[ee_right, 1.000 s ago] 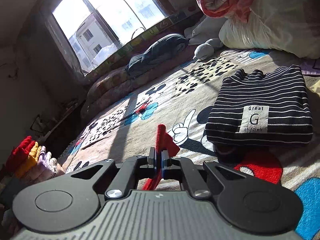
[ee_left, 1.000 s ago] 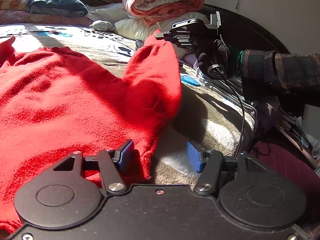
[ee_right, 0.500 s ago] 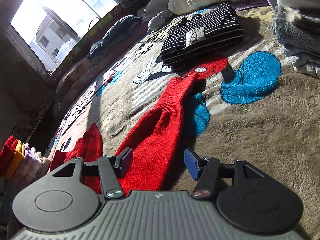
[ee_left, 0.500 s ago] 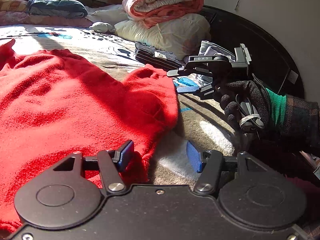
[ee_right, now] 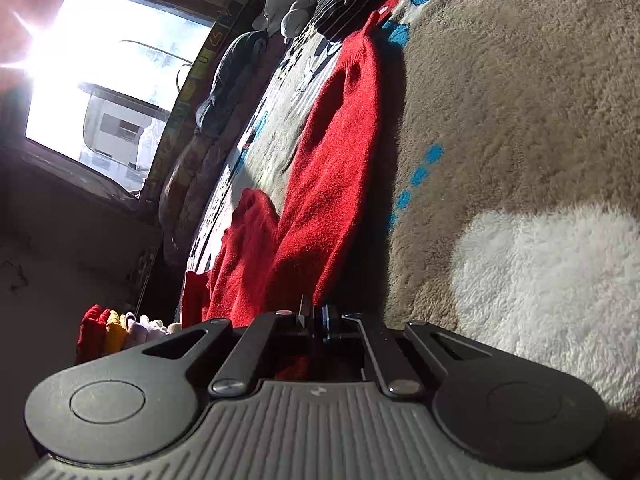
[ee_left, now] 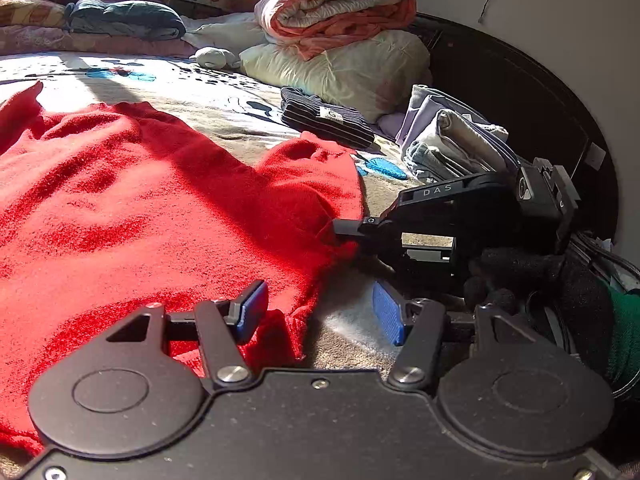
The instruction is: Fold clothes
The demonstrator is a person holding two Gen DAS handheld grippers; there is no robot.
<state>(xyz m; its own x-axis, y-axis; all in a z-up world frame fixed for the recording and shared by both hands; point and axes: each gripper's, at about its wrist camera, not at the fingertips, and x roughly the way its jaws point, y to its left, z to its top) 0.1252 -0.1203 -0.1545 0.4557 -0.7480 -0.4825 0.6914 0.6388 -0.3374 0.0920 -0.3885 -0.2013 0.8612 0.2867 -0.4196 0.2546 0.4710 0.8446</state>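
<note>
A red knit sweater [ee_left: 120,208] lies spread over the cartoon-print blanket [ee_left: 216,100], one sleeve [ee_left: 316,176] laid out to the right. My left gripper [ee_left: 320,316] hovers open over the sweater's near right edge, and its blue pads [ee_left: 252,312] hold nothing. My right gripper [ee_left: 344,230], held by a black-gloved hand [ee_left: 520,272], is low at the sweater's right side and pinches the fabric where the sleeve starts. In the right wrist view the right gripper [ee_right: 316,316] is shut on the red sweater [ee_right: 332,168], which runs away from it.
A folded striped garment [ee_left: 326,122] and a stack of folded clothes [ee_left: 452,148] lie beyond the sleeve. Pillows with a rolled orange blanket [ee_left: 332,12] sit against the dark headboard [ee_left: 520,92]. A bright window [ee_right: 100,80] is far left, coloured socks [ee_right: 120,330] below it.
The right gripper let go of the sleeve cuff, opened, then dropped down to the bed and shut on the sweater's side edge. The sleeve now lies flat. The left gripper has not moved.
</note>
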